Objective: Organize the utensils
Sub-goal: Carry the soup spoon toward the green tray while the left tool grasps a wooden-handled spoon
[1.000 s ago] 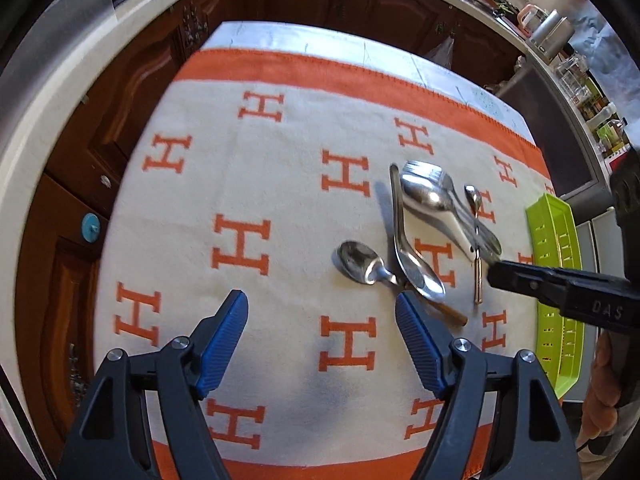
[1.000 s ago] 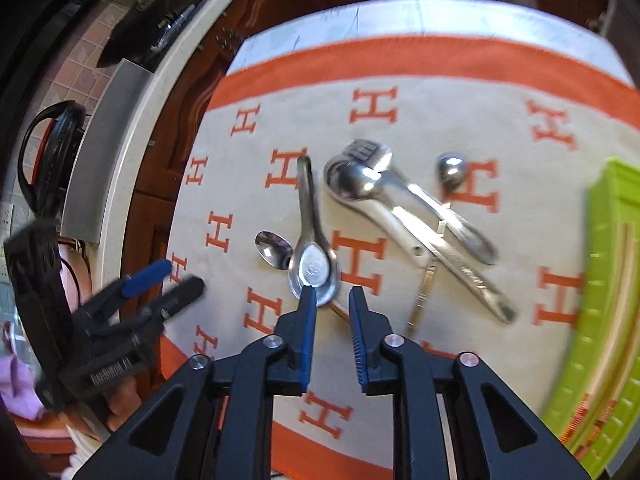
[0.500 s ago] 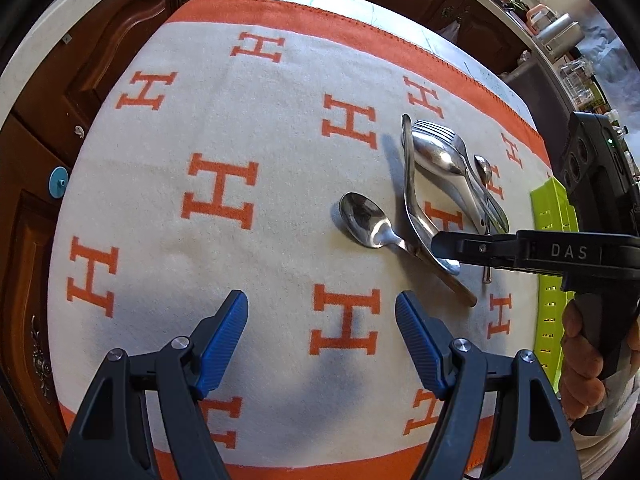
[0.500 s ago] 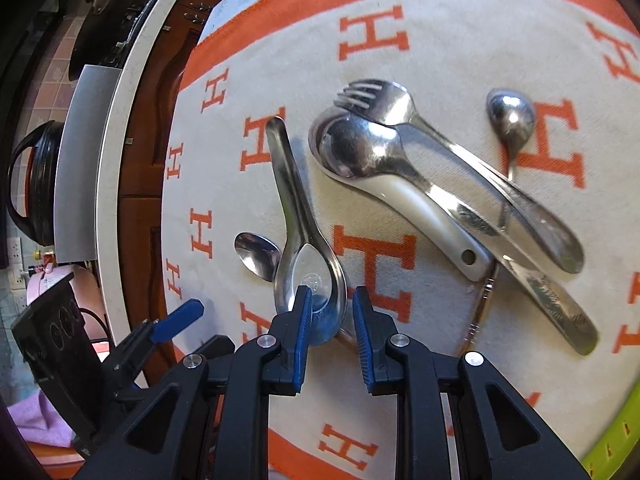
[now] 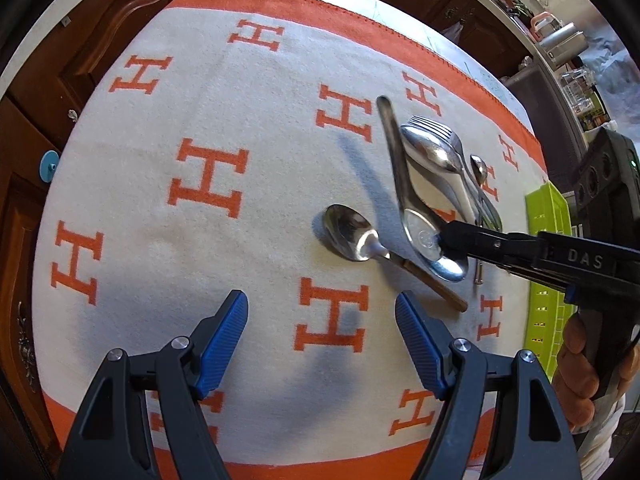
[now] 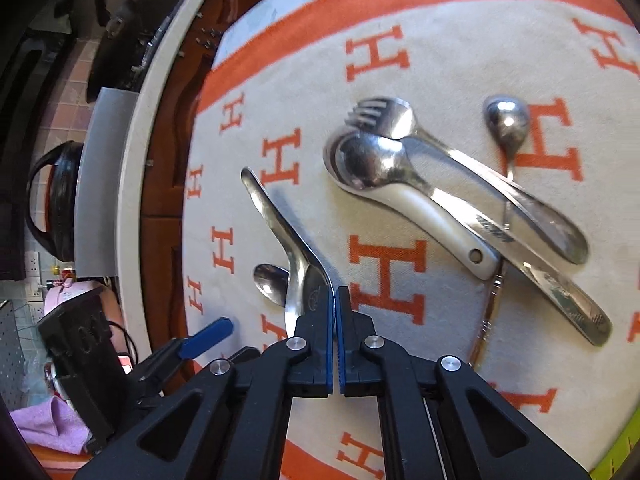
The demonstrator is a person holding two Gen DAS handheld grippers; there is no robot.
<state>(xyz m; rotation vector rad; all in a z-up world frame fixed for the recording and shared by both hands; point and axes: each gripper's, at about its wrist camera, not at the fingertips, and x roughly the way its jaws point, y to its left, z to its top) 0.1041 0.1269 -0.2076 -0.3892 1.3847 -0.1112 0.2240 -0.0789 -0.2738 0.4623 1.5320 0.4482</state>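
Observation:
A steel soup spoon [image 6: 280, 224] lies on the orange-and-cream cloth [image 6: 460, 60], bowl end nearest me. My right gripper [image 6: 335, 300] has its jaws closing together on the rim of that bowl, pads pressing it; in the left wrist view the right gripper [image 5: 440, 238] sits over the soup spoon [image 5: 404, 184]. A small spoon with a wooden handle [image 5: 350, 232] lies partly under it. My left gripper [image 5: 320, 300] hangs open over bare cloth, nearer than the spoons. A fork [image 6: 384, 114], a white-handled spoon [image 6: 420, 208] and a teaspoon [image 6: 506, 122] are piled to the right.
A lime-green slotted tray [image 5: 548, 216] stands at the cloth's right edge, behind the right gripper's body. A hand [image 5: 576, 372] holds that gripper. Dark wooden cabinets [image 5: 100, 40] and a pale counter edge ring the table's far and left sides.
Both grippers have come down closer to the cloth. The right gripper's jaws, slightly apart over the soup spoon's bowl before, are now together on its rim. The left gripper stays open.

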